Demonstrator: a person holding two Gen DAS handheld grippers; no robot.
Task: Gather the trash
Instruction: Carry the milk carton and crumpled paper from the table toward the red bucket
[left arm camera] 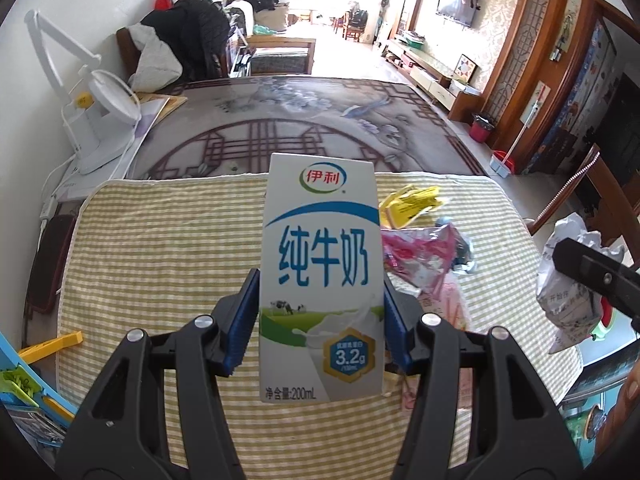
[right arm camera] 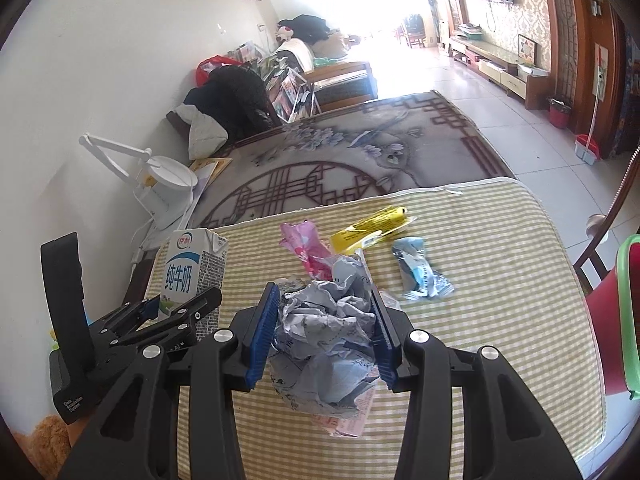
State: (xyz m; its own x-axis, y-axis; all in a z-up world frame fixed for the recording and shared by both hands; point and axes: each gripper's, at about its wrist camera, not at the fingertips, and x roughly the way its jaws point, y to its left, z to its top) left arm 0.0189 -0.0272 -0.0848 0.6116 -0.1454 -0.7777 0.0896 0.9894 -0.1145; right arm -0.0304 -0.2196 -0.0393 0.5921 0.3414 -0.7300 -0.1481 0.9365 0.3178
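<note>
Trash is lying on a striped cloth (right arm camera: 500, 240) that is covering the table. Left gripper (left arm camera: 320, 312) is holding a milk carton (left arm camera: 320, 272) upright, its blue pads (left arm camera: 240, 320) pressing on both sides. Right gripper (right arm camera: 324, 332) is clamping a crumpled paper wad (right arm camera: 328, 328) between its fingers. Beyond them, a pink wrapper (right arm camera: 304, 248), a yellow wrapper (right arm camera: 372, 226) and a blue packet (right arm camera: 420, 272) are resting near one another on the cloth. A red bin (right arm camera: 612, 328) with a green rim is sitting at the right edge.
</note>
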